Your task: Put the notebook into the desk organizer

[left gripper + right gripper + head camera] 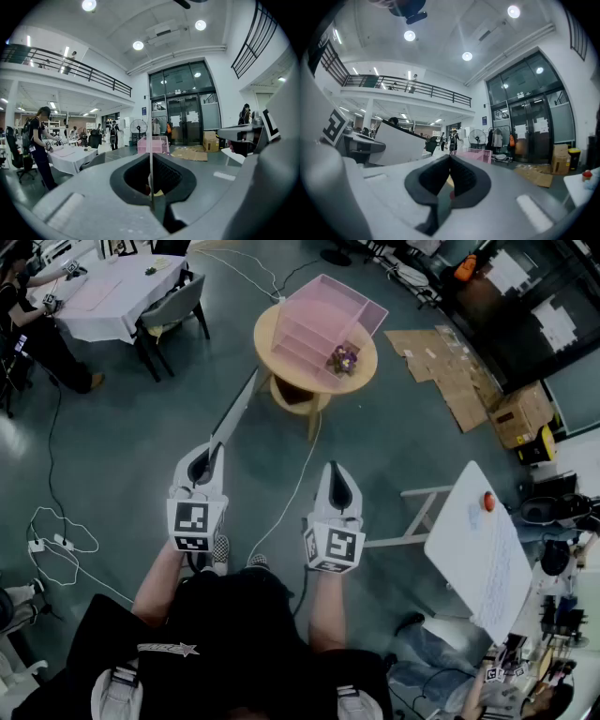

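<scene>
Closest in, the person stands on the grey floor in a black top and holds a gripper in each hand. Each one has a white cube with black square marks on its back end (195, 526). The left gripper (211, 451) has its two grey jaws pinched tight on the thin flat notebook (236, 409). The notebook sticks out past the tips and points toward the table ahead. In the left gripper view we look at it from its edge, so the notebook (151, 131) is just a thin straight line standing up between the jaws. The right gripper (335, 470) is just beside the left one. Its jaws are pressed together with nothing between them, and the right gripper view shows the same at the tips (450, 158). A thin white cable (292, 493) runs along the floor between the two grippers and on to the table. A bit farther on is a small round wooden table (265, 341). On it sits the pink see-through desk organizer with steps inside (319, 320). The notebook is not in it and is well apart from it. A little bunch of purple flowers (344, 359) sits just beside the organizer on the table. To the right stands a white folding table (473, 549) with a small red ball-like thing (487, 502) on it. Past the round table, flat brown cardboard (450, 371) lies on the floor. Far off at the top left are a table with a white cloth (112, 296) and a grey chair (173, 307).
</scene>
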Demonstrator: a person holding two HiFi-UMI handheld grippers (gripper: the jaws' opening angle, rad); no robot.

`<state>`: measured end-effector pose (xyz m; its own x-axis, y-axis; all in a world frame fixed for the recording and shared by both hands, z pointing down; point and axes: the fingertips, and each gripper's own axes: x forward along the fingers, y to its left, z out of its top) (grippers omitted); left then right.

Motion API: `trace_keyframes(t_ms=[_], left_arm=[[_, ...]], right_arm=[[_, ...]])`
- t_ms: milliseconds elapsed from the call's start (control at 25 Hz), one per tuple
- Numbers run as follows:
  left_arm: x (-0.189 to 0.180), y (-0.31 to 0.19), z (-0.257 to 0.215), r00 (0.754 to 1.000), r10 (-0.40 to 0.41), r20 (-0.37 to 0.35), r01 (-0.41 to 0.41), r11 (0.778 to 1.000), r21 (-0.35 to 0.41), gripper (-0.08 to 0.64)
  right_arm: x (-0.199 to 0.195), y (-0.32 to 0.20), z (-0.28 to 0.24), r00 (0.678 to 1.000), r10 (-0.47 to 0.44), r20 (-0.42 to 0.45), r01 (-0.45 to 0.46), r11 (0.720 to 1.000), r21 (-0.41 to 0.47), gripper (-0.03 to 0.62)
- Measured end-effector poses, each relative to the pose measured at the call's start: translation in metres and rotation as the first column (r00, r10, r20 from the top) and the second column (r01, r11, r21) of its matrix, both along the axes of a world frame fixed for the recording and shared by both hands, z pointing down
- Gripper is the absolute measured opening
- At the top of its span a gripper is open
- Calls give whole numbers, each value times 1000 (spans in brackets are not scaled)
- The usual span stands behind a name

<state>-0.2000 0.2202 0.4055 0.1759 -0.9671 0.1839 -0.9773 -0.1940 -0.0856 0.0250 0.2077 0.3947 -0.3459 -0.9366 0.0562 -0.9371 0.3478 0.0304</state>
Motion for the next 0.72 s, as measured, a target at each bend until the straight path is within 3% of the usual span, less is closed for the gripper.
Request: trace_keyframes(t_ms=[720], left_arm=[[44, 4, 2, 1000, -26, 6, 26, 1000, 11, 15]], right_arm=[[47, -2, 8, 999, -14, 39, 15, 1000, -21, 5]])
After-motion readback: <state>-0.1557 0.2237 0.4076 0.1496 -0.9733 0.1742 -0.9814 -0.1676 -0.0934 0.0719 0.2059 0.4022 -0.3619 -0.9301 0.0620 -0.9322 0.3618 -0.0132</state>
